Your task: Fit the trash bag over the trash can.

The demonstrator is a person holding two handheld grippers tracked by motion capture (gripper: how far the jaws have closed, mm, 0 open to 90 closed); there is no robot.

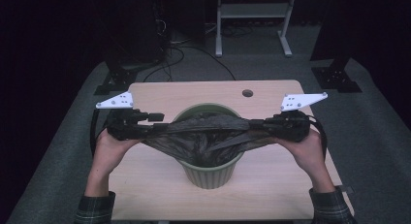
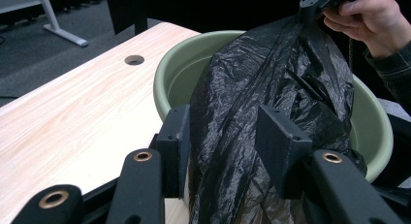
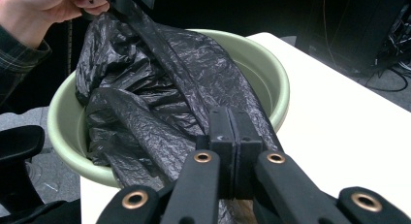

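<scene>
A pale green bin [image 1: 208, 175] stands upright in the middle of the wooden table [image 1: 145, 185]. A black plastic bag [image 1: 203, 132] is stretched across its mouth between both grippers, and part of it hangs inside. My left gripper [image 1: 157, 123] is at the bin's left rim. In the left gripper view its jaws [image 2: 228, 146] stand apart, with bunched bag [image 2: 271, 73] filling the gap above the bin's rim [image 2: 179, 64]. My right gripper [image 1: 252, 123] is at the right rim, pinched shut [image 3: 235, 132] on a fold of the bag [image 3: 145, 88] over the bin [image 3: 271, 69].
A round cable hole [image 1: 247, 93] sits near the table's far edge. Beyond the table a white desk frame [image 1: 252, 20] and black stands [image 1: 334, 76] rest on the grey floor, with cables [image 1: 174, 54] trailing. Bare tabletop lies to the left and right of the bin.
</scene>
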